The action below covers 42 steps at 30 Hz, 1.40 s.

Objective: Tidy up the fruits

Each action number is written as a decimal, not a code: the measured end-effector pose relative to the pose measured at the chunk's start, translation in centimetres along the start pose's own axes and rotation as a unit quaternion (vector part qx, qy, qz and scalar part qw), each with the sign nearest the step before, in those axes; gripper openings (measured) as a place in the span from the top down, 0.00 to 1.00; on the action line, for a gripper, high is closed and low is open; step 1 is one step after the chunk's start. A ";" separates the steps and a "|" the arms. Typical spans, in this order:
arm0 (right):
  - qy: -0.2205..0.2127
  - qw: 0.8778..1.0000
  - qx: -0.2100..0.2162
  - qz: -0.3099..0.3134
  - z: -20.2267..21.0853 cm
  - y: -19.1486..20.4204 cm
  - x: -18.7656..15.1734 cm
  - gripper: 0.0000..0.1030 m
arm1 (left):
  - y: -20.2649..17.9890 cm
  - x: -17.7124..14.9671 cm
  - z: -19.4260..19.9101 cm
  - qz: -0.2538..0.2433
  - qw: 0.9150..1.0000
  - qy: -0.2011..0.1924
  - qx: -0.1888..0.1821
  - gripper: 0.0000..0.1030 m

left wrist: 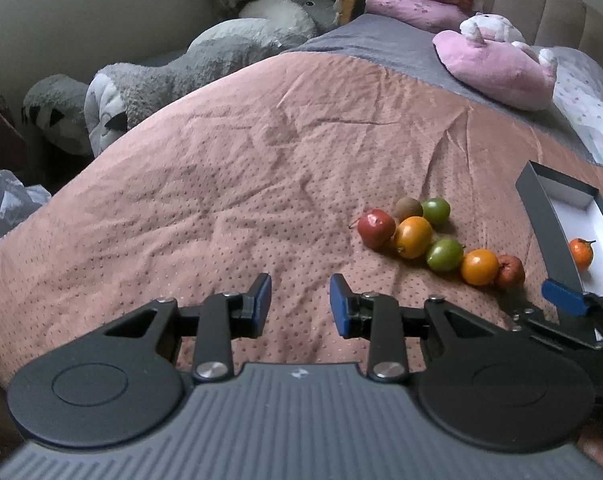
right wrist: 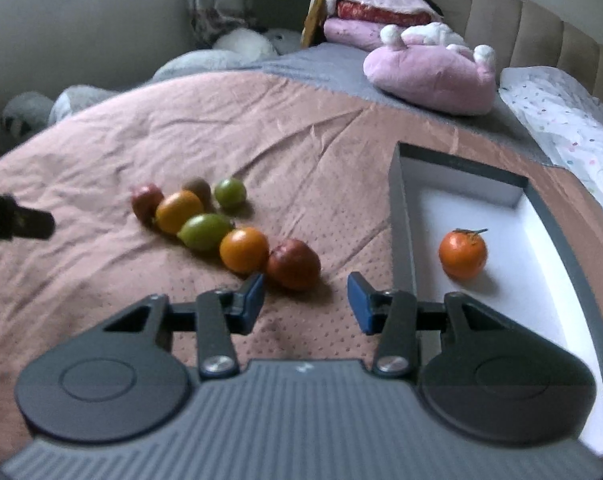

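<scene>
Fruits, seven, loose on bed cover (right wrist: pixel 301 140): row runs from the dark red fruit (right wrist: pixel 293 263), just ahead of the right tongs (right wrist: pixel 306 300), out to their far left; well ahead-right of the left tongs (left wrist: pixel 300 304). Tangerine (right wrist: pixel 462 254), one, inside open box (right wrist: pixel 401 220), ahead-right of right tongs. Both tongs parted, nothing between the pads.

Left gripper (left wrist: pixel 300 305) and right gripper (right wrist: pixel 306 304): grey ribbed body, black round hubs and linkage arms, silver screws, blue pads (left wrist: pixel 337 304) on fingers.
</scene>
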State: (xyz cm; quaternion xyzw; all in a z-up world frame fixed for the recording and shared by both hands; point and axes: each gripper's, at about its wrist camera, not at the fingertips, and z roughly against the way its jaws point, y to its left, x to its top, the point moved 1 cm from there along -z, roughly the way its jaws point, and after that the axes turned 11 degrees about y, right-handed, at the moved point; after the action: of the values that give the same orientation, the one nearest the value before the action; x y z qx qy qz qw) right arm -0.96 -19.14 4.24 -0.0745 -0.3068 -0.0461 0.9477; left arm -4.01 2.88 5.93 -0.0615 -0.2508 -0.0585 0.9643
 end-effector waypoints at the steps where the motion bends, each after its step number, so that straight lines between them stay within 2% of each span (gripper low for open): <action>1: 0.002 1.000 -0.002 0.004 -0.3 0.2 0.1 0.54 | 0.0 0.0 0.0 0.001 1.000 0.001 -0.001 0.64; 6: 0.012 1.000 -0.008 0.015 -1.9 0.6 1.2 0.54 | 0.0 0.0 -0.1 0.000 1.000 0.004 0.001 0.64; 9: 0.015 1.000 -0.001 0.015 -2.4 0.4 1.8 0.62 | 0.0 0.0 -0.2 -0.001 1.000 0.004 0.003 0.64; 11: 0.016 1.000 -0.001 0.018 -2.5 0.4 2.0 0.63 | -0.1 0.0 -0.2 -0.003 1.000 0.005 0.005 0.64; 19: 0.011 1.000 0.021 0.007 -1.0 0.0 1.2 0.64 | -0.2 0.0 -0.6 -0.004 1.000 0.011 0.012 0.64; 27: -0.032 0.997 0.073 -0.003 6.2 -1.6 -3.0 0.64 | -0.2 0.0 -0.7 -0.006 1.000 0.014 0.021 0.64; 30: -0.049 0.996 0.080 -0.009 9.2 -3.1 -5.1 0.64 | -0.7 -0.1 -0.6 -0.018 0.999 0.012 0.029 0.64; 34: -0.070 0.995 0.065 -0.011 12.2 -5.3 -7.7 0.64 | -1.9 -0.3 -0.5 -0.051 0.997 0.013 0.049 0.64; 37: -0.081 0.994 0.057 -0.036 13.4 -7.3 -9.0 0.64 | -3.6 -0.6 0.1 -0.080 0.995 0.004 0.064 0.64; 42: -0.095 0.991 0.046 -0.086 13.0 -9.5 -10.4 0.64 | -7.2 -1.1 0.8 -0.088 0.995 0.022 0.031 0.64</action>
State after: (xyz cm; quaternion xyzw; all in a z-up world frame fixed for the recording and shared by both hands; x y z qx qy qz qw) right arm -18.06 -25.91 9.61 -0.0078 -0.4024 -0.1062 0.9093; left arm -6.37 -4.03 6.71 -0.0080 -0.2360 -0.1372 0.9620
